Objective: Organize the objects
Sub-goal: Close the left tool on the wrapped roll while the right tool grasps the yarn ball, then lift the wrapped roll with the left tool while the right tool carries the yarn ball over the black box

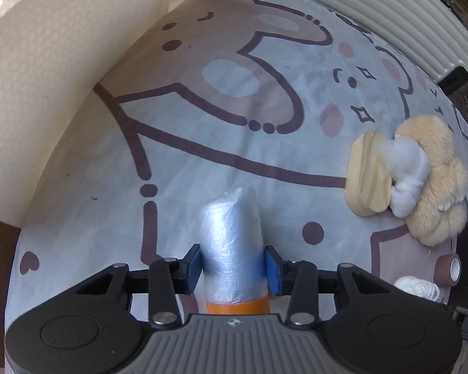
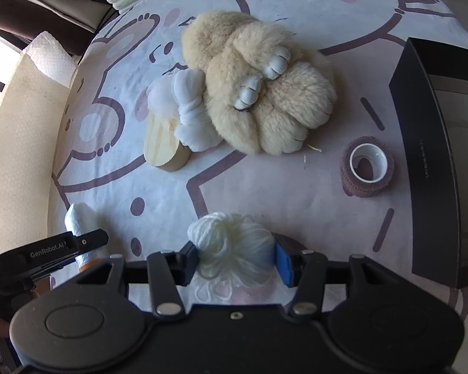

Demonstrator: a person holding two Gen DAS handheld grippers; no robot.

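Note:
A roll wrapped in silvery-white plastic [image 1: 231, 227] with an orange band at its base stands on the cartoon-print cloth [image 1: 202, 155]. My left gripper [image 1: 233, 268] has its blue pads pressed on both sides of it. The right wrist view shows the same roll [image 2: 78, 218] at the lower left, held by black fingers [image 2: 87, 240]. A cream yarn ball [image 2: 231, 237] sits between the pads of my right gripper [image 2: 235, 265], which is shut on it. The yarn ball [image 1: 418, 286] also shows at the lower right of the left wrist view.
A furry beige paw plush [image 2: 259, 87] lies mid-cloth beside a white cloth bundle [image 2: 187, 109] and a wooden block [image 2: 165, 146]. A brown tape roll [image 2: 366, 165] lies right, next to a black box [image 2: 436, 155]. A cream foam sheet [image 1: 62, 78] rises at left.

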